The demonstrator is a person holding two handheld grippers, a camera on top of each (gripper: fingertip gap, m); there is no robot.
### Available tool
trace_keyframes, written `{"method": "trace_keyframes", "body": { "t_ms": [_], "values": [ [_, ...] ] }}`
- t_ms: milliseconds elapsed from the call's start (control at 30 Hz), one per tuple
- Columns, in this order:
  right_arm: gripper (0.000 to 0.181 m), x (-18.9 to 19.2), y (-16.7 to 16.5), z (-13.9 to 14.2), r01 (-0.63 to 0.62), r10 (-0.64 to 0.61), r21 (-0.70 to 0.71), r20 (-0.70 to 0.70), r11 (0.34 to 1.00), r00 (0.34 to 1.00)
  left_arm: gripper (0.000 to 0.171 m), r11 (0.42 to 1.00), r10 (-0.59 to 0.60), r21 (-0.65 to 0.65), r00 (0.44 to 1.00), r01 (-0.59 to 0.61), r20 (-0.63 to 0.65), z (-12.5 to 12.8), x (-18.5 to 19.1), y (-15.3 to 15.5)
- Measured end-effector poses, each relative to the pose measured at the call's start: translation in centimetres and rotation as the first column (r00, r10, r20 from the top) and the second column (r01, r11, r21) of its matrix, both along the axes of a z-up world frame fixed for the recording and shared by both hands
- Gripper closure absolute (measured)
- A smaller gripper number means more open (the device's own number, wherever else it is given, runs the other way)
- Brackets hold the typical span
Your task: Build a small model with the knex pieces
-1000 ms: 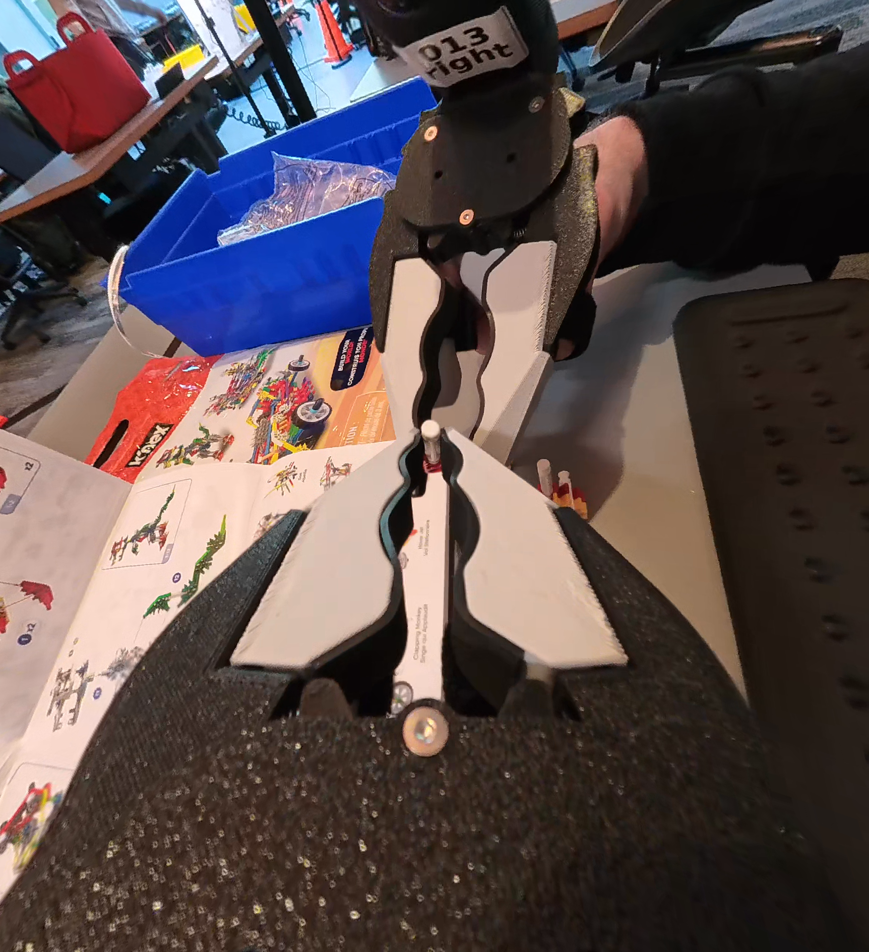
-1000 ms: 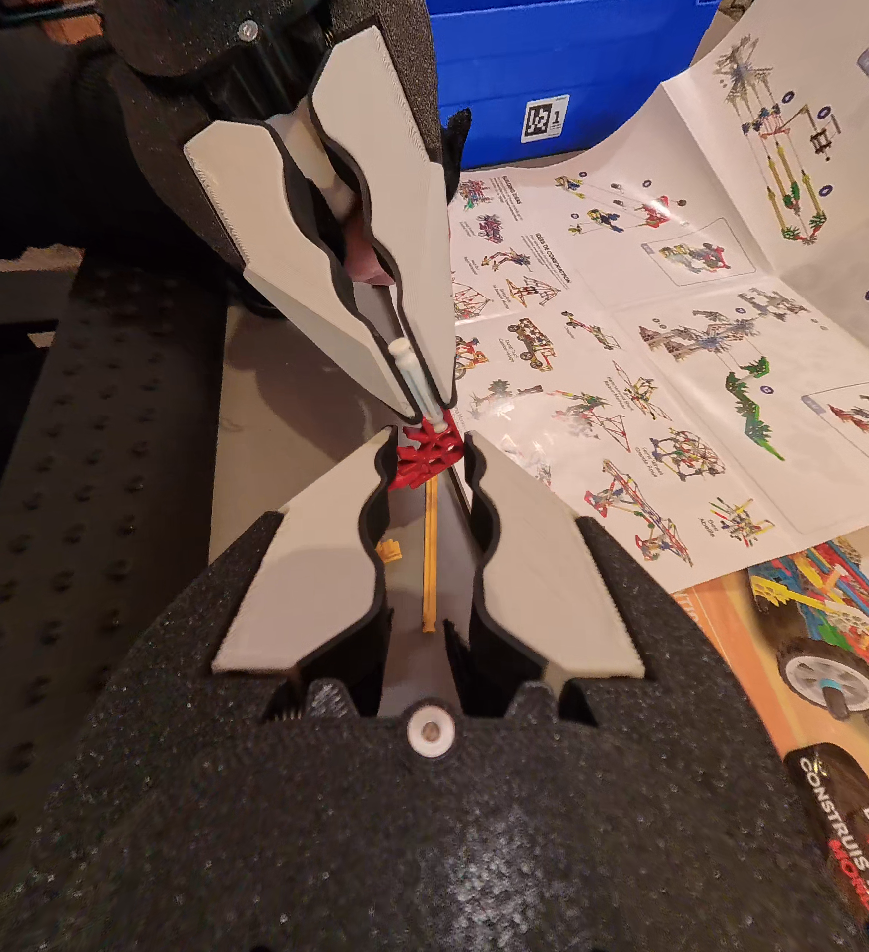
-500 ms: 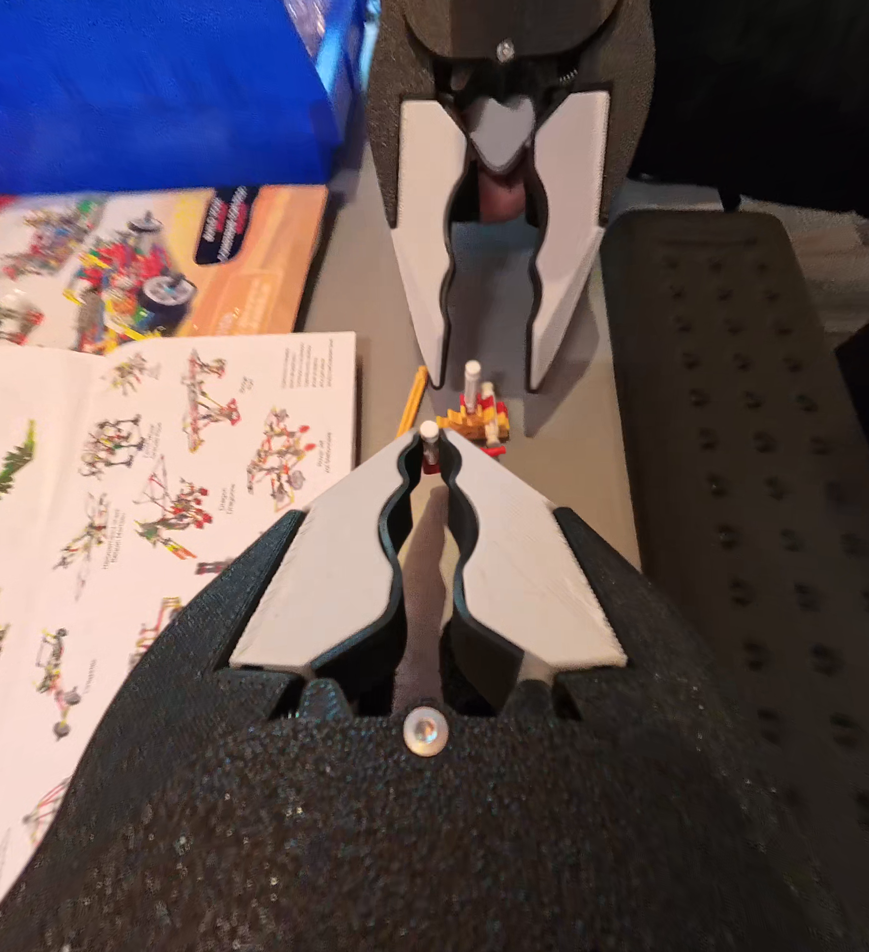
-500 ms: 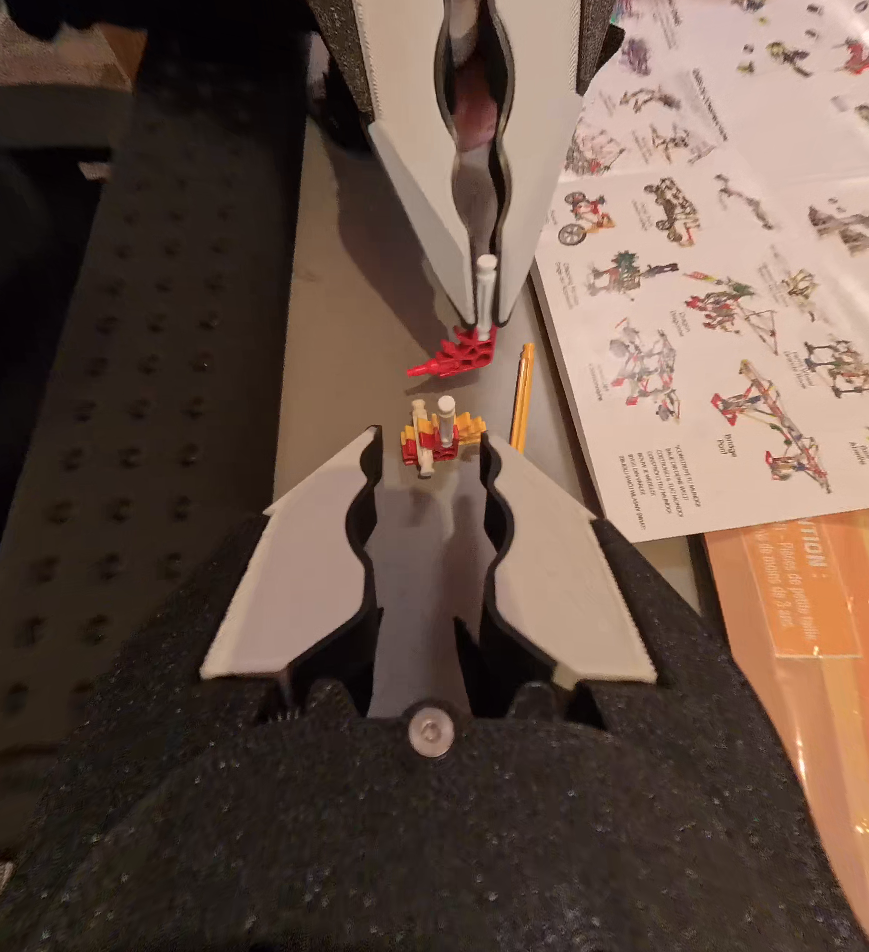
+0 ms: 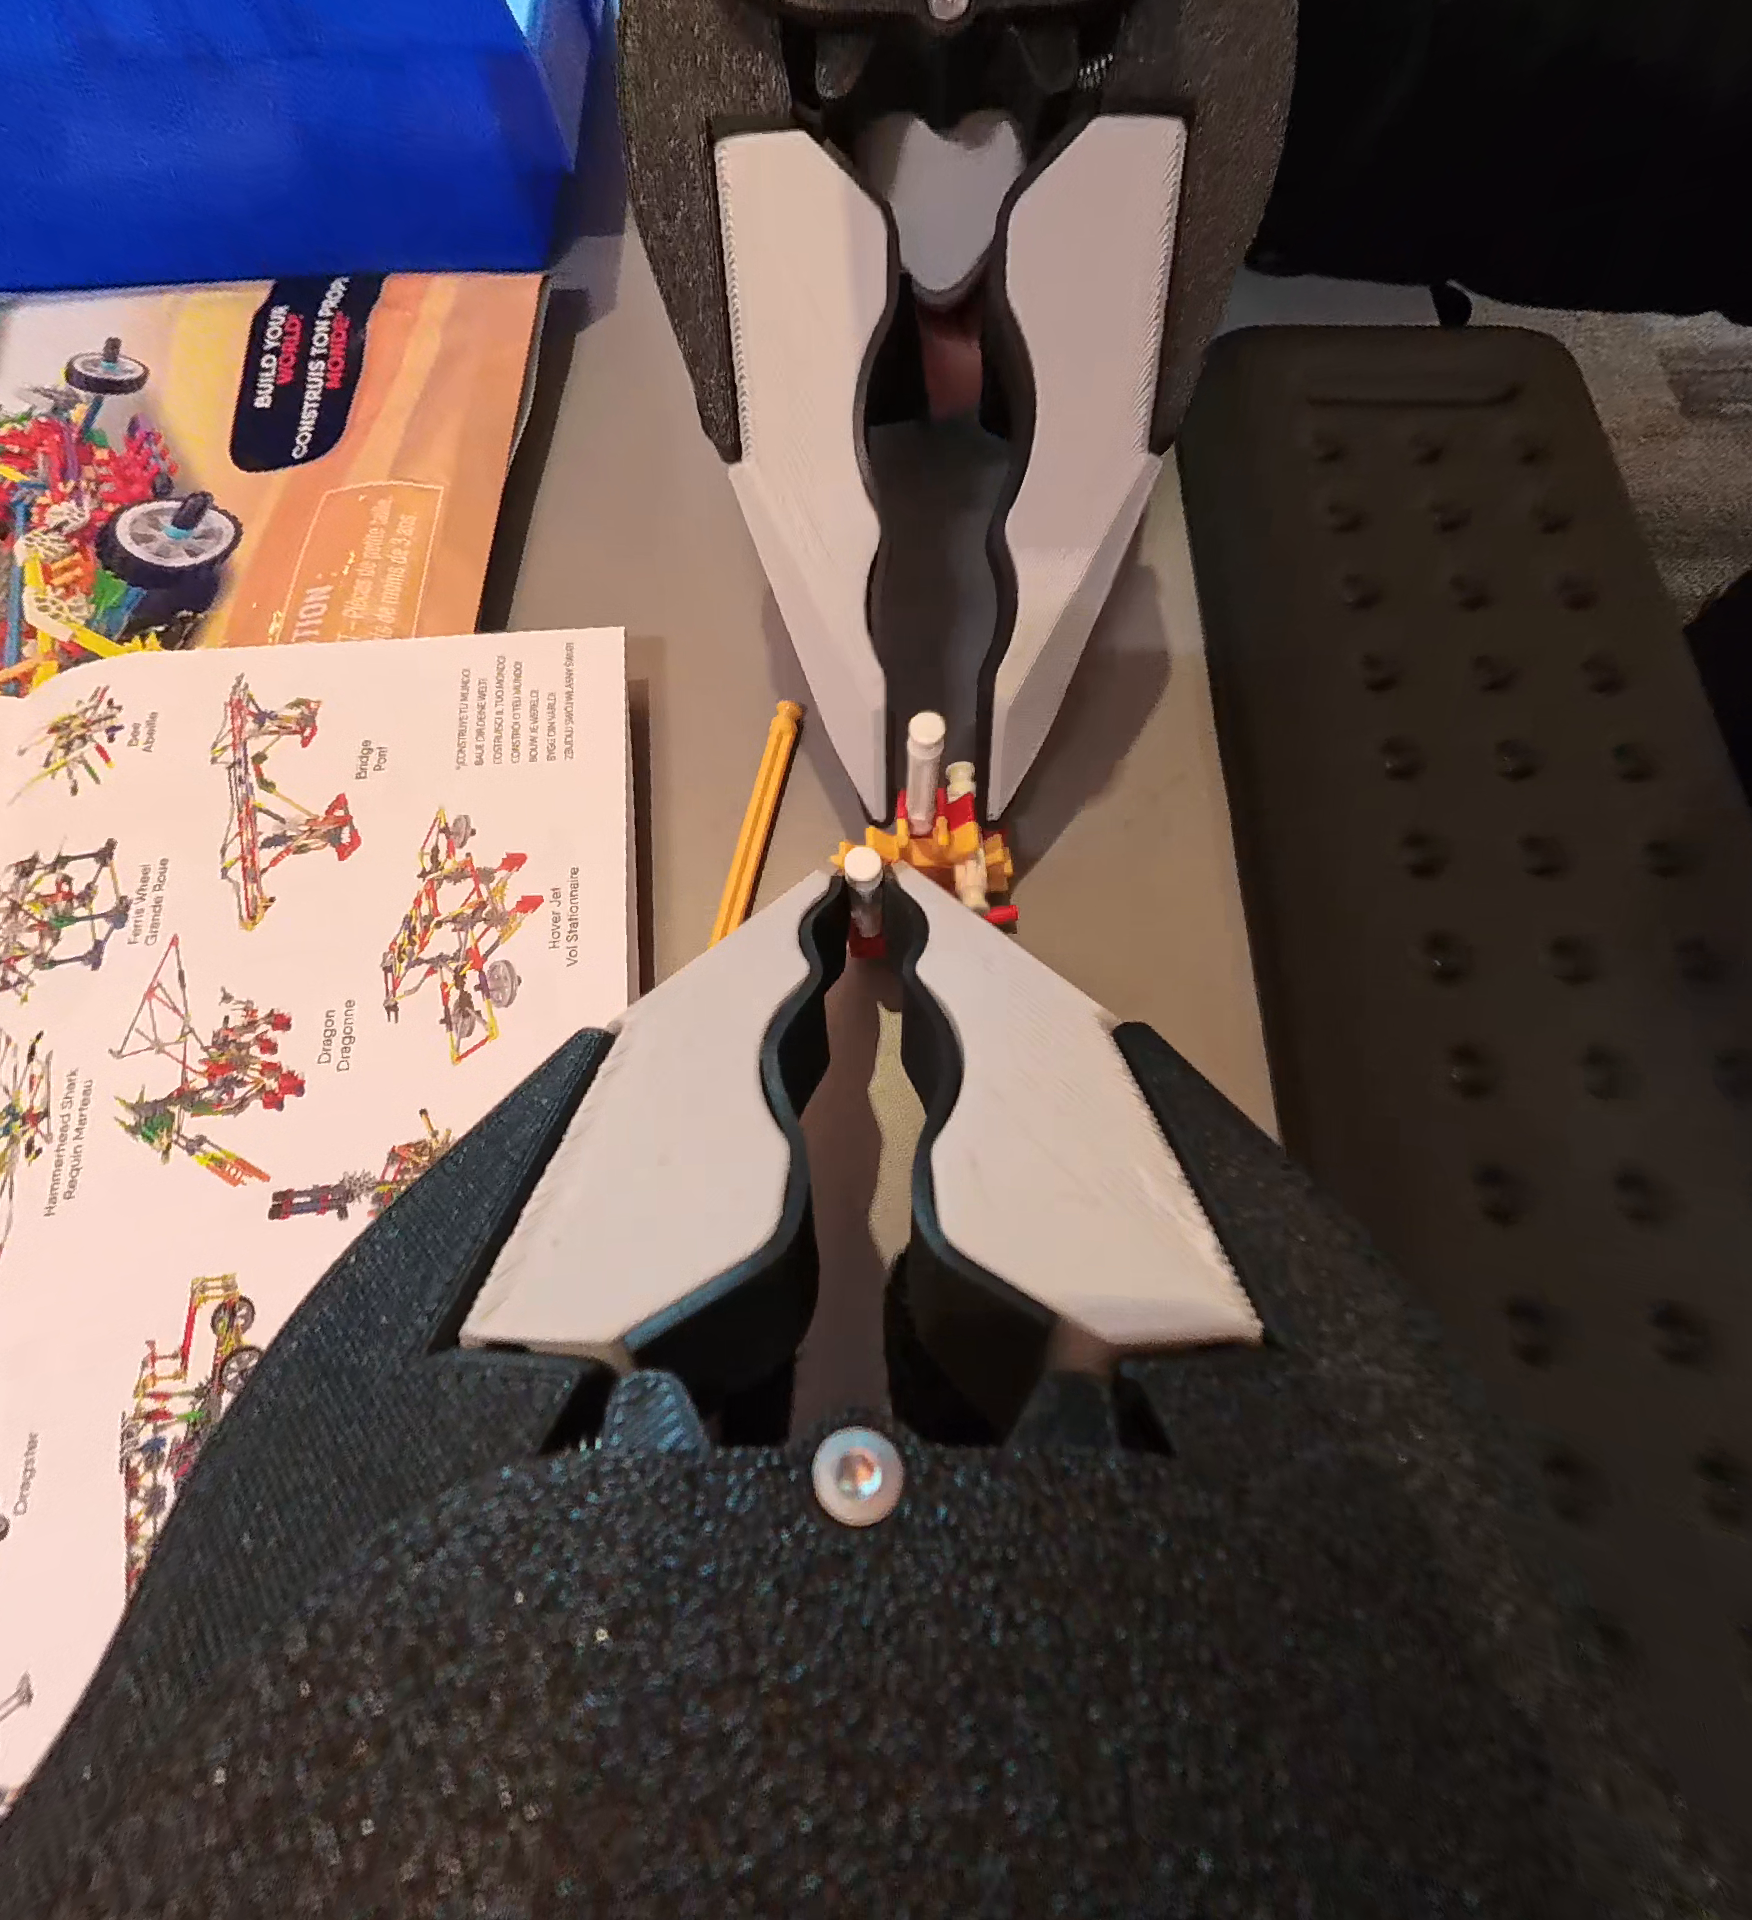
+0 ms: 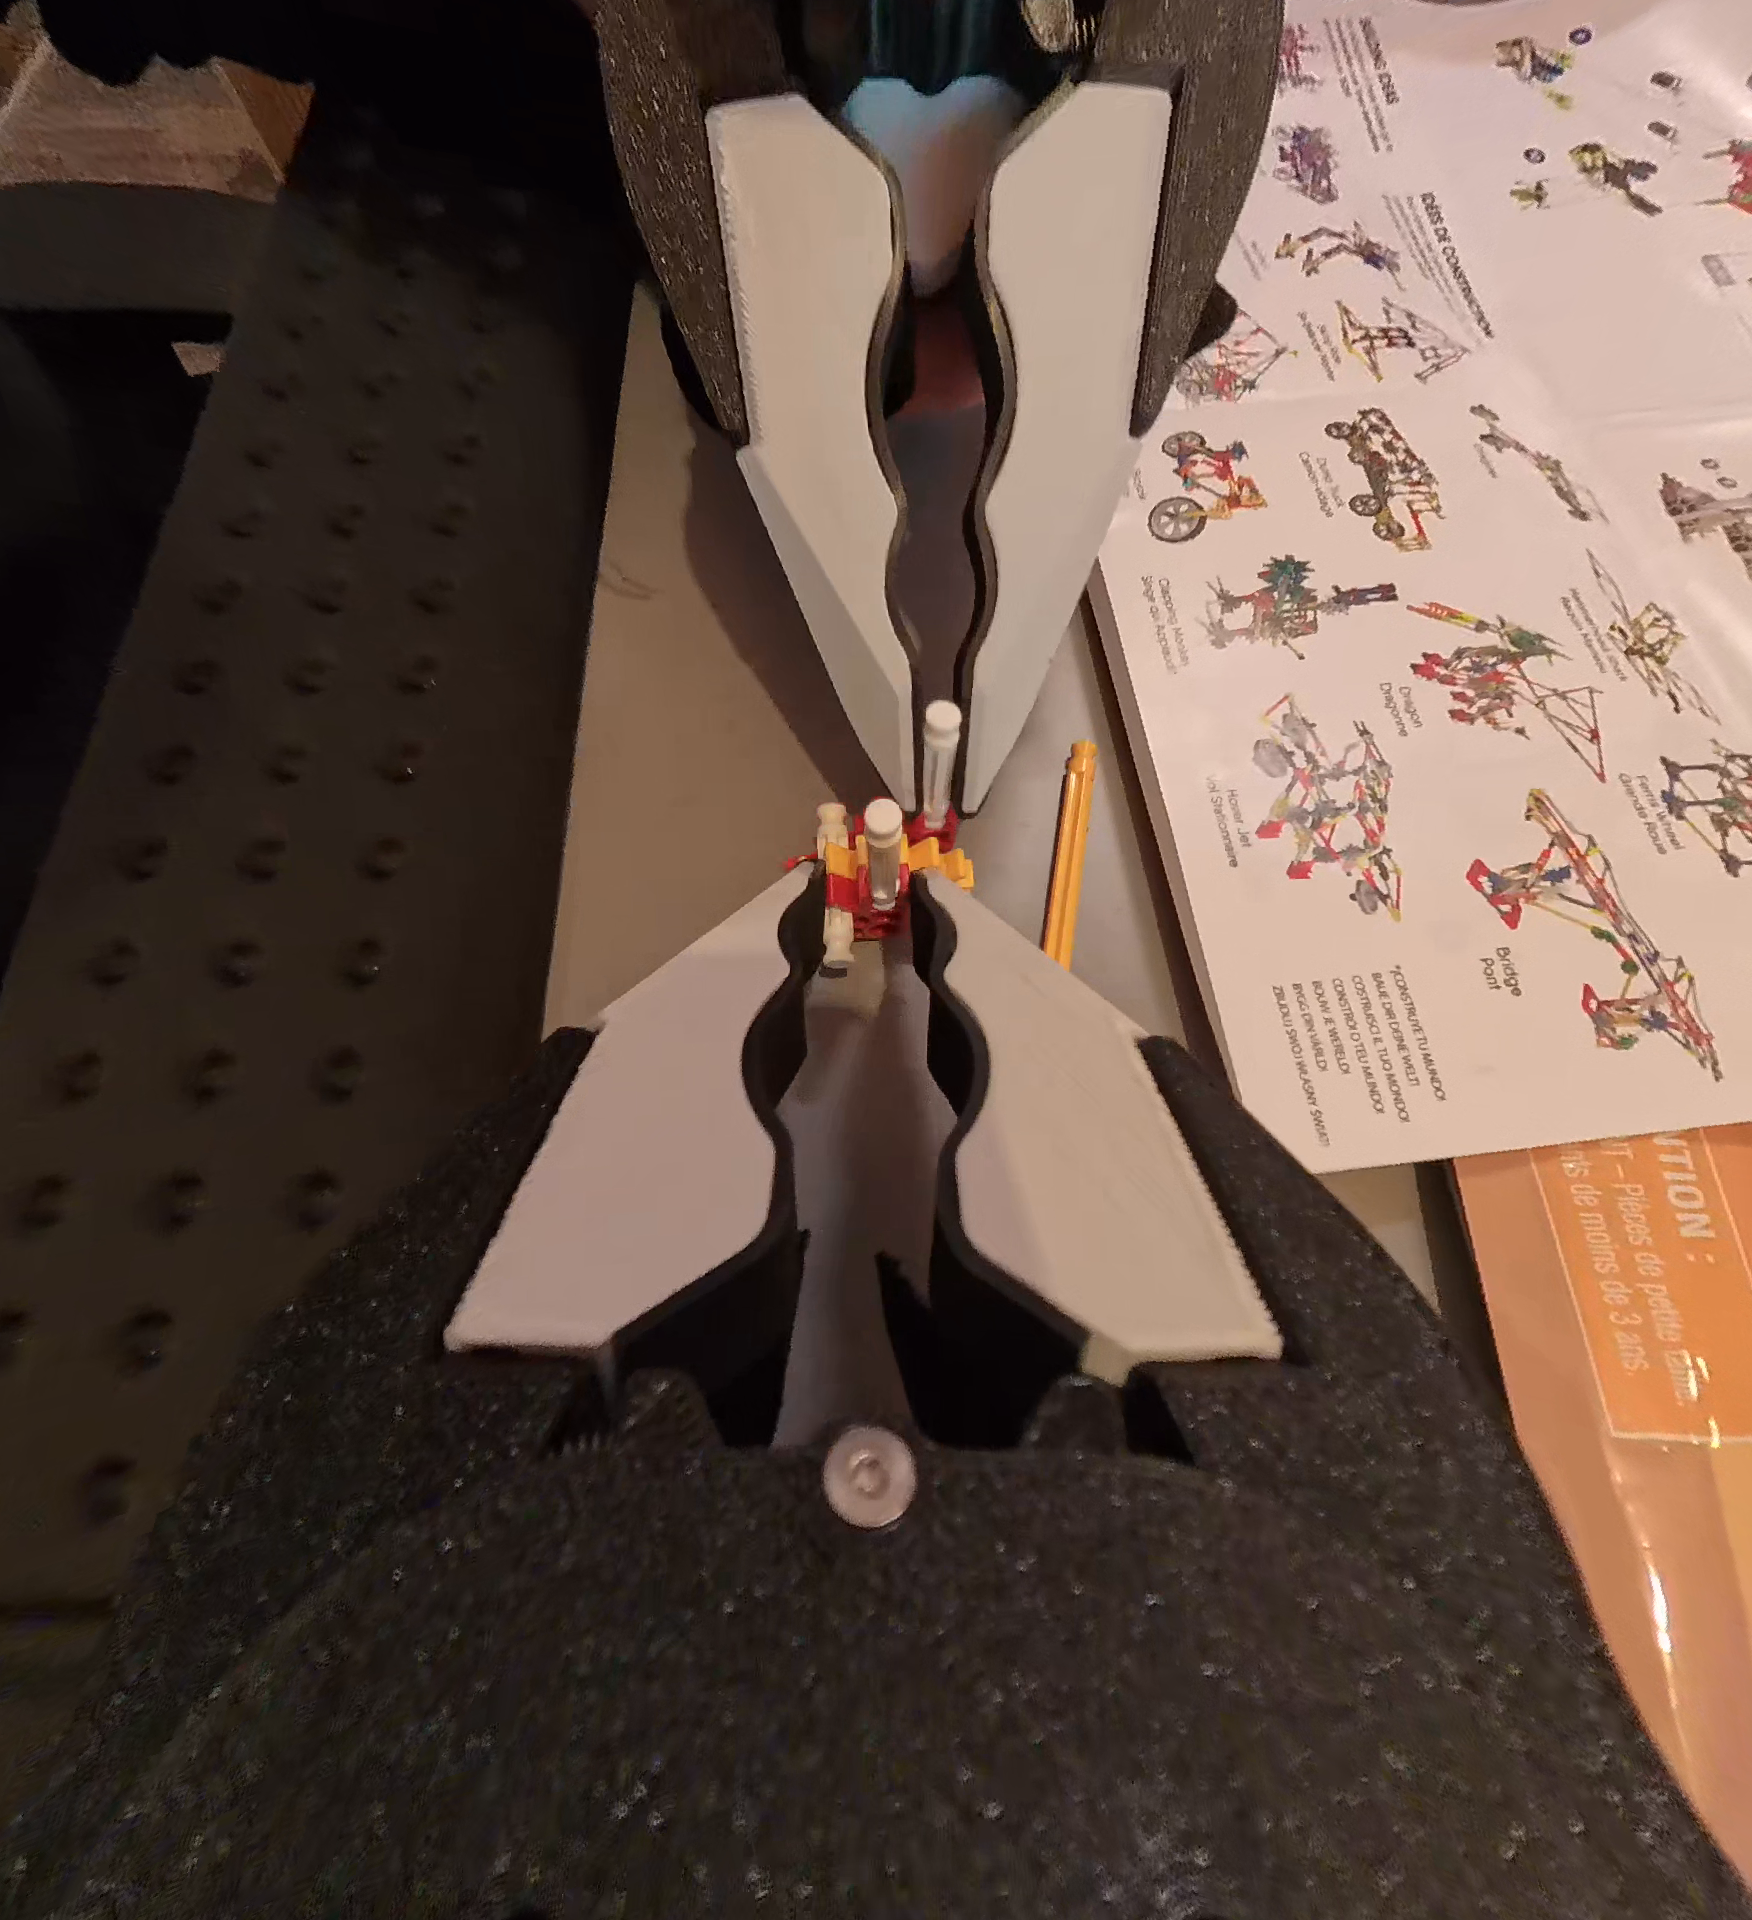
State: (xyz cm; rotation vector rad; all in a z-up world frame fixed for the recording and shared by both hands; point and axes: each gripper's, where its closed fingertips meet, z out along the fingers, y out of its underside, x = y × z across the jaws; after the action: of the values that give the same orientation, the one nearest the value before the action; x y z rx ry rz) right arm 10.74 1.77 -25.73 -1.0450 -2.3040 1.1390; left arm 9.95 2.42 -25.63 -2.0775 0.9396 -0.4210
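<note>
**Left wrist view.** A grey table [image 5: 633, 540] runs up the middle, narrow between a black dimpled mat [image 5: 1474, 831] on the right and paper on the left. The room behind is dark and cannot be made out. A white instruction sheet [image 5: 280, 935] shows many small coloured models, each with a printed caption. Above it lies an orange package [image 5: 384, 468] with a toy vehicle picture and a dark lettered badge. It touches a blue bin [image 5: 228, 135] at the top left.

The left gripper [image 5: 867, 894] has its jaws almost together, clamped on an upright white rod [image 5: 861, 868]. A red connector [image 5: 864, 940] sits at the rod's foot. The right gripper [image 5: 932, 805] faces it tip to tip, its jaws slightly apart on either side of a small red, yellow and white assembly [image 5: 939, 847] on the table. A yellow rod [image 5: 760, 821] lies just beside the sheet's edge.

**Right wrist view.** The mat fills the left side and the sheet and package the right, so only a slim grey strip stays bare. The right gripper's 2 fingertips flank the assembly's red base, and I cannot tell whether they press it. The left gripper's rod stands just behind the assembly, its connector touching or nearly touching it. The yellow rod lies to the right, apart from both grippers.
</note>
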Motion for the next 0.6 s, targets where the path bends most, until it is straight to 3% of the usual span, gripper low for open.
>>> {"method": "trace_keyframes", "body": {
  "t_ms": [600],
  "values": [
    [0.166, -0.73, 0.21, -0.37, 0.036, -0.036, 0.013, 0.014, 0.999, 0.999, 0.169, 0.999, 0.029, -0.019, 0.999, -0.029, 0.031, -0.01, -0.05, 0.15]
  ]
}}
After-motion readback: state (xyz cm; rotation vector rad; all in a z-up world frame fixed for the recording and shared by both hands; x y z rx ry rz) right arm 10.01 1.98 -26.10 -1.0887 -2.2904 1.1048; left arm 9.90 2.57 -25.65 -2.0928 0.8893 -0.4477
